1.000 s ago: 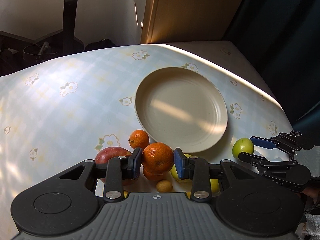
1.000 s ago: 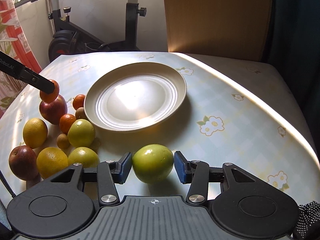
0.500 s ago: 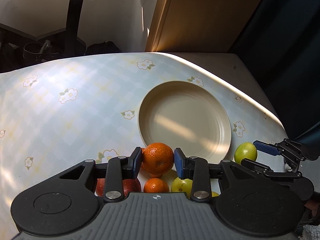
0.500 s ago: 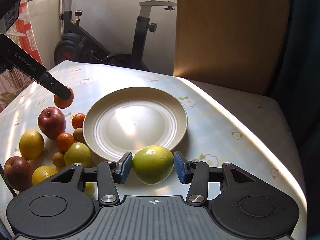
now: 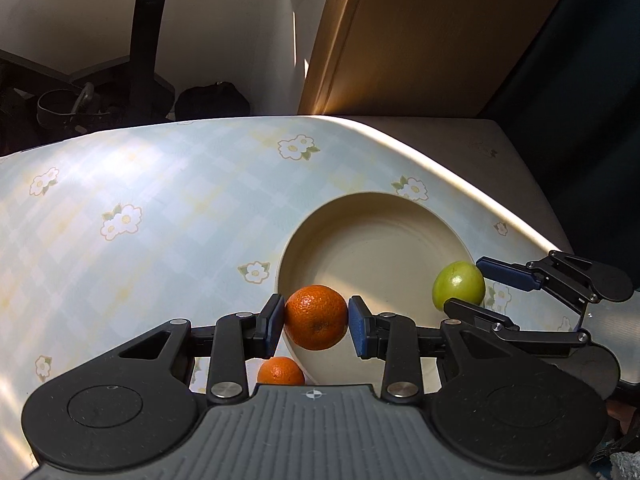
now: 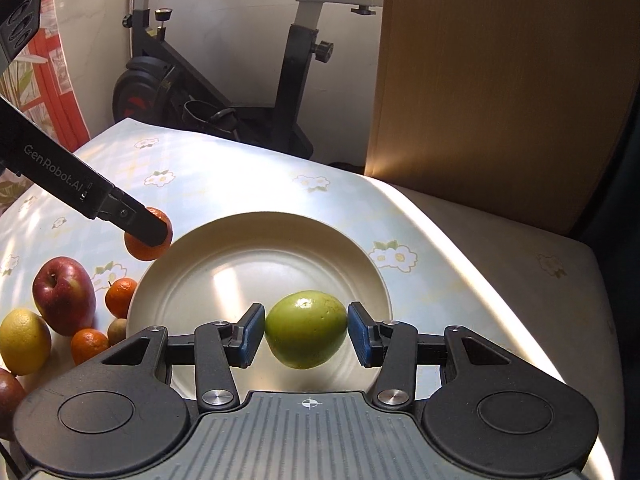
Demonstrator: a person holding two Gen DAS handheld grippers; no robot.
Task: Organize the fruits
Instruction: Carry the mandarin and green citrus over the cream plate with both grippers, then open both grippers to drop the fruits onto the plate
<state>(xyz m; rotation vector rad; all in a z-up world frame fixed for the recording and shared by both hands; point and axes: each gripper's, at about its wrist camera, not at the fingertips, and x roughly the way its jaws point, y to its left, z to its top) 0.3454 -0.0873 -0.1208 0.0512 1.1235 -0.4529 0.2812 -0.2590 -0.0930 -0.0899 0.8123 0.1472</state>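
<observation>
- Two tools, black hinged linkages with blue rubber-faced pads, each carried above a round cream plate [image 6: 256, 256].
- Left tool [image 5: 316, 319]: pads pinching an orange [image 5: 316, 316], round, pebbled rind, glossy; it hangs over the plate's near-left rim. In the right wrist view the same orange [image 6: 146, 246] shows half hidden behind a flat black finger lettered "GenRobot.AI", just off the plate's left edge.
- Right tool [image 6: 306, 334]: pads pressed against both sides of a green fruit [image 6: 306, 328], smooth-skinned, oval, faintly speckled, held clear above the plate's near portion. In the left wrist view this green fruit [image 5: 458, 286] sits between the blue pads at the plate's right edge.
- Plate: shallow, matte, concentric ridges on its floor, nothing lying in it.
- Surface [image 6: 224, 176]: covered in a glossy pale-blue checked cloth printed with white flowers, rounded corner.
- Loose fruit to the left of the plate, right wrist view: one red apple [image 6: 64, 296], waxy and streaked; one yellow citrus [image 6: 24, 340], dimpled; two small mandarins [image 6: 120, 296] [image 6: 89, 345]; one small brownish fruit [image 6: 117, 331] touching the plate's rim; one dark red fruit [image 6: 10, 392], partly cut off by the frame.
- One mandarin [image 5: 280, 372] below the left tool, beside the rim.
- Background: exercise bike [image 6: 224, 80], black metal frame; wooden panel [image 6: 500, 80], flat tan grain.
</observation>
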